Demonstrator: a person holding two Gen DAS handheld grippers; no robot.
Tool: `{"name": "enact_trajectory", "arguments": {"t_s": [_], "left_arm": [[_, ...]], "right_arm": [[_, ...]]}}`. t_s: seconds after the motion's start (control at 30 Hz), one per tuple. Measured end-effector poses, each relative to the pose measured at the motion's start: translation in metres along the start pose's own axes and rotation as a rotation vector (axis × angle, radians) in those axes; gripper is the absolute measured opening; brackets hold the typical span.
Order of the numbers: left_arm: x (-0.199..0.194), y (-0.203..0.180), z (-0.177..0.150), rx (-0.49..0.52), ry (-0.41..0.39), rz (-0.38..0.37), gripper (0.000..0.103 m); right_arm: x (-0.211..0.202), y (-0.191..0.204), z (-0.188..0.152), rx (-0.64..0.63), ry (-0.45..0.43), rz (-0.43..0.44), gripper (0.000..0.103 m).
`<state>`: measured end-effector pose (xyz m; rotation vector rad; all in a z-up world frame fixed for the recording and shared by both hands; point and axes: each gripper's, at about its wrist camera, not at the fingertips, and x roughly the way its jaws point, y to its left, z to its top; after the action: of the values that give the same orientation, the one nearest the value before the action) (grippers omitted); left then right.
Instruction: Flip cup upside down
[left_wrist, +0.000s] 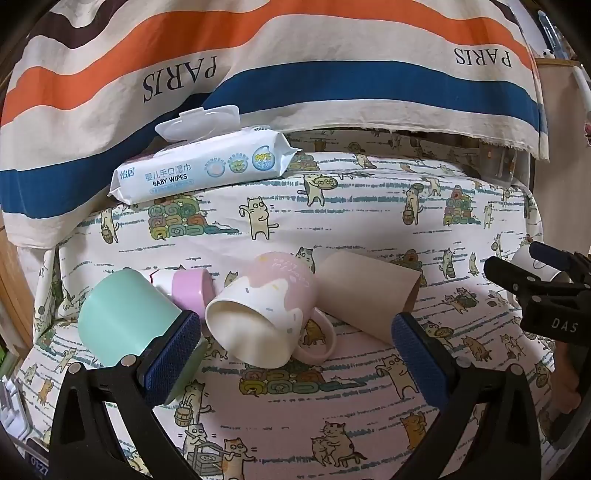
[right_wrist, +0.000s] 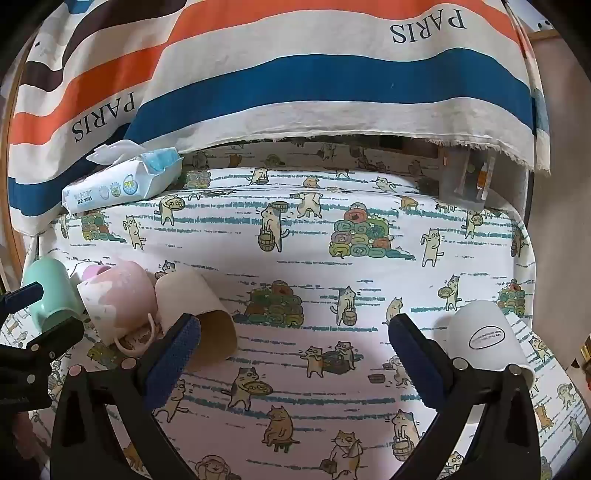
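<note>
Several cups lie on their sides on the cat-print cloth. In the left wrist view a pink-and-white mug (left_wrist: 266, 310) lies with its mouth toward me, between a mint cup (left_wrist: 122, 317), a small lilac cup (left_wrist: 192, 291) and a tan cup (left_wrist: 365, 291). My left gripper (left_wrist: 295, 358) is open just in front of the mug, empty. In the right wrist view the tan cup (right_wrist: 195, 310) lies by my left finger and a white cup (right_wrist: 484, 336) stands mouth down by my right finger. My right gripper (right_wrist: 295, 358) is open and empty.
A pack of baby wipes (left_wrist: 203, 170) lies at the back left against a striped "PARIS" cloth (left_wrist: 295, 74) hanging behind. The other gripper (left_wrist: 546, 295) shows at the right edge of the left wrist view. The cloth-covered table (right_wrist: 314, 258) stretches between the cups.
</note>
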<state>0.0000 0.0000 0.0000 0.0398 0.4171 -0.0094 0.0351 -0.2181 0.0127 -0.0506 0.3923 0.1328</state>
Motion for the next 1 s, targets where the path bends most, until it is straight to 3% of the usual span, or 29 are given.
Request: {"name": "enact_trajectory", "arguments": {"t_s": [1.0], "left_arm": [[-0.002,0.002,-0.0012,-0.005,-0.009,-0.009,0.102]], "right_arm": [[0.001,0.0006,-0.0019,-0.003,0.003,-0.002,0.102]]}}
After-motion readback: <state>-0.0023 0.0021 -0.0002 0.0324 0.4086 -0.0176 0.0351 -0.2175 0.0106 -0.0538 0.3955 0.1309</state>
